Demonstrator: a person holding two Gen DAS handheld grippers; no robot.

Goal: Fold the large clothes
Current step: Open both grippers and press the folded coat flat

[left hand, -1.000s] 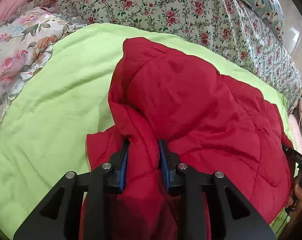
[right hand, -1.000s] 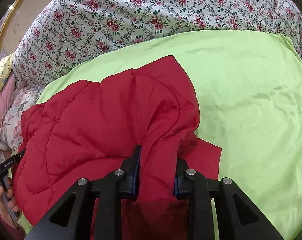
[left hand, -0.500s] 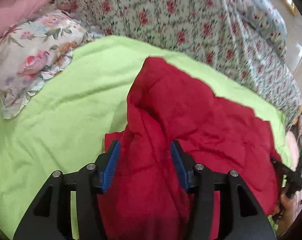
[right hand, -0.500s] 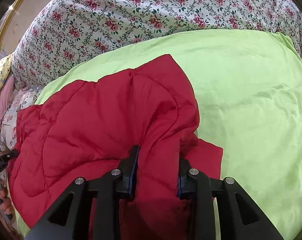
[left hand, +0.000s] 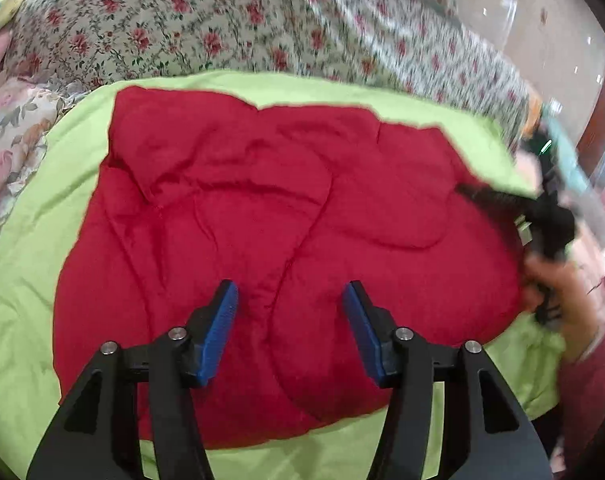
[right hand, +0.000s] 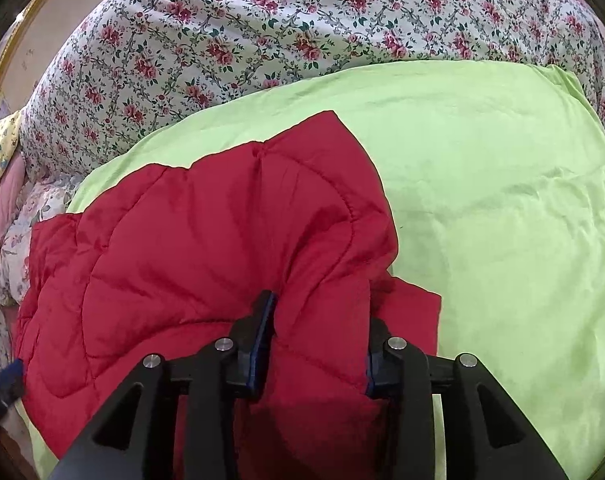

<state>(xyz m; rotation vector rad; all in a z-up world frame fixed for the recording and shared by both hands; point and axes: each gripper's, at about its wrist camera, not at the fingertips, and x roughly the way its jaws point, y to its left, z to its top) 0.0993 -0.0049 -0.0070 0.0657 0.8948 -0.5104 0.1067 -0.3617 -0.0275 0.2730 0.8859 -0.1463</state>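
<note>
A floral bedspread (right hand: 262, 52) covered the bed, and on it lay a lime-green sheet (right hand: 502, 200), wrinkled and spread wide. On the sheet rested the red quilted jacket (left hand: 262, 208), folded into a broad puffy bundle with stitched seams across its top; green showed round its far, left and near edges in the left wrist view. A floral pillow (left hand: 6, 152) sat at the sheet's left edge, just beside the jacket's corner. The left gripper (left hand: 290, 320) hovered over the near part of the jacket with its blue-padded fingers (left hand: 218, 332) spread wide apart and nothing between them. The right gripper (right hand: 318, 344) sat at the jacket's near right corner, its jaws partly parted with a thick fold of red fabric bulging up between them and touching both pads; how firmly it pinched was unclear. In the left view the right gripper appeared as a blurred black shape at the jacket's right edge, a hand (left hand: 558, 280) round it
</note>
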